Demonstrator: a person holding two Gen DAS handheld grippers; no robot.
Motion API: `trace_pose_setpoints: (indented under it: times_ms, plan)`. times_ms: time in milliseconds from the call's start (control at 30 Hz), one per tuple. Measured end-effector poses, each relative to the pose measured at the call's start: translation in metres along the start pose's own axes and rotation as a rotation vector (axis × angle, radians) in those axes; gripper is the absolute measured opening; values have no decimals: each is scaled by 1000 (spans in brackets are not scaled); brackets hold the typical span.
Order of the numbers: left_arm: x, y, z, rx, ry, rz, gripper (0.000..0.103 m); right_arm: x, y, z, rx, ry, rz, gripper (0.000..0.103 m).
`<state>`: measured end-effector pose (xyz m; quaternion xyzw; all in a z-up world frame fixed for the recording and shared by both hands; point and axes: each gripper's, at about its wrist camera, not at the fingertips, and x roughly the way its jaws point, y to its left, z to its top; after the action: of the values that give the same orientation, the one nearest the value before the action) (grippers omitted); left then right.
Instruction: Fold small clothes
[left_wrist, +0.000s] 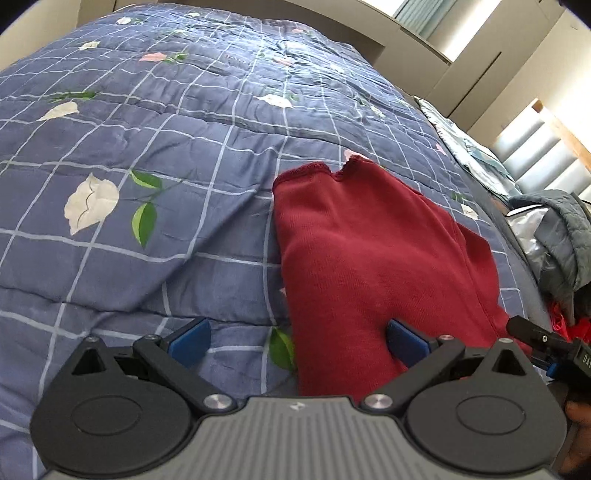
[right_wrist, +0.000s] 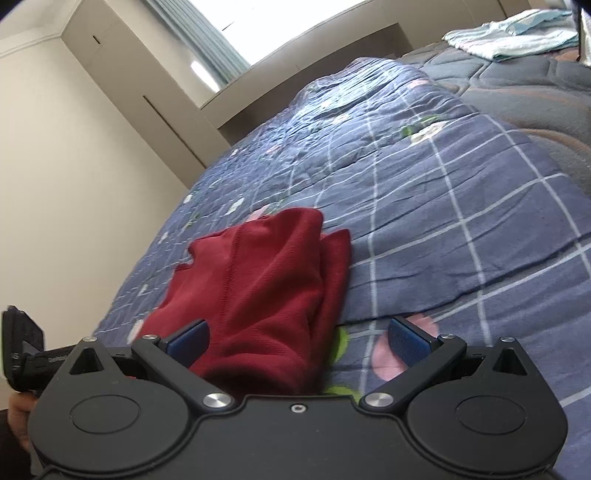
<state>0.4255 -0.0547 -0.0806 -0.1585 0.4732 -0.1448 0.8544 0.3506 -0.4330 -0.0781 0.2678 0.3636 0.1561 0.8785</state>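
A dark red small garment (left_wrist: 373, 258) lies folded lengthwise on the blue checked floral quilt (left_wrist: 166, 155); it also shows in the right wrist view (right_wrist: 266, 291). My left gripper (left_wrist: 297, 341) is open just above the garment's near left edge, its right blue pad (left_wrist: 406, 343) over the cloth and its left pad (left_wrist: 190, 341) over the quilt. My right gripper (right_wrist: 297, 341) is open over the garment's near right edge, holding nothing. The other gripper shows at the right edge of the left wrist view (left_wrist: 546, 343) and at the left edge of the right wrist view (right_wrist: 26, 354).
A grey padded jacket (left_wrist: 561, 236) and red cloth (left_wrist: 569, 325) lie at the bed's right side. Folded light blue clothes (right_wrist: 517, 33) sit on the dark mattress (right_wrist: 535, 85) beyond the quilt. Cream cabinets (right_wrist: 110, 92) and a window stand behind.
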Motion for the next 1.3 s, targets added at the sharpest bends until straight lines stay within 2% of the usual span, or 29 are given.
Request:
trace_pose_setpoints:
  times_ms: [233, 367, 500, 633, 733, 833, 1000, 1133, 1200, 1267, 1300]
  plan:
    - [1, -7, -1, 35, -11, 36, 103, 15, 3, 10, 76, 50, 73, 103]
    - [-1, -14, -2, 58, -24, 58, 103, 23, 9, 13, 71, 35, 33, 100]
    - [-2, -15, -1, 63, -26, 65, 103, 25, 18, 8, 10, 28, -26, 96]
    - [-3, -18, -1, 70, -26, 74, 103, 25, 20, 4, -3, 13, -45, 95]
    - [-5, -19, -1, 75, -23, 77, 102, 24, 18, 3, 14, -1, -59, 90]
    - [-5, -22, 0, 73, 3, 48, 101, 21, 17, 2, 18, -9, -79, 82]
    - [1, -22, -5, 27, 47, -39, 95, 19, 25, -3, -16, -4, -117, 80]
    - [4, -21, -8, 1, 48, -63, 92, 19, 28, -6, -26, -17, -137, 79]
    - [4, -19, -7, -15, 52, -78, 87, 17, 28, -8, -16, -25, -144, 75]
    - [3, -19, -7, -31, 58, -83, 81, 15, 30, -9, 7, -28, -144, 61]
    - [2, -19, -6, -37, 59, -85, 75, 14, 34, -11, 3, -27, -150, 58]
